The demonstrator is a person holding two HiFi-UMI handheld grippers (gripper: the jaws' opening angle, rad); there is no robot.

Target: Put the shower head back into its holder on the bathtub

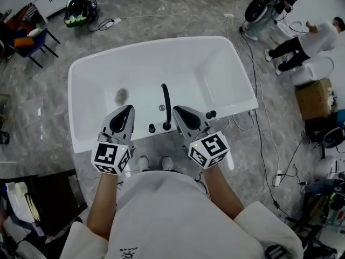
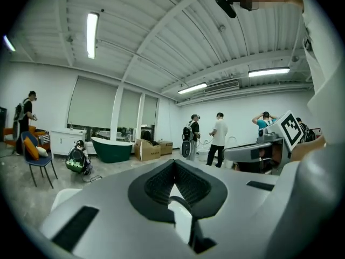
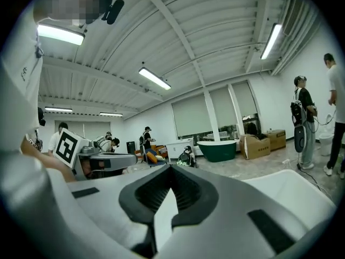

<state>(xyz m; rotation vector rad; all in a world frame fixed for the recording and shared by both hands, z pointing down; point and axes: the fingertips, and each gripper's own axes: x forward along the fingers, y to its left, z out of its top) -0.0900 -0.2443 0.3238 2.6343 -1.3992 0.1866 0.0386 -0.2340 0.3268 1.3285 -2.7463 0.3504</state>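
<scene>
A white bathtub lies below me, with a black curved spout and black knobs on its near rim. I cannot pick out the shower head or its holder; my right gripper covers part of that rim. My left gripper hovers over the near rim left of the spout, jaws together and holding nothing. Right of the spout, my right gripper is also shut and empty. Both point nearly level: the left gripper and the right gripper face across the room, tips meeting.
Cables trail over the floor right of the tub. People stand at the far right near a cardboard box. A blue chair is at the far left. A dark green tub stands across the room.
</scene>
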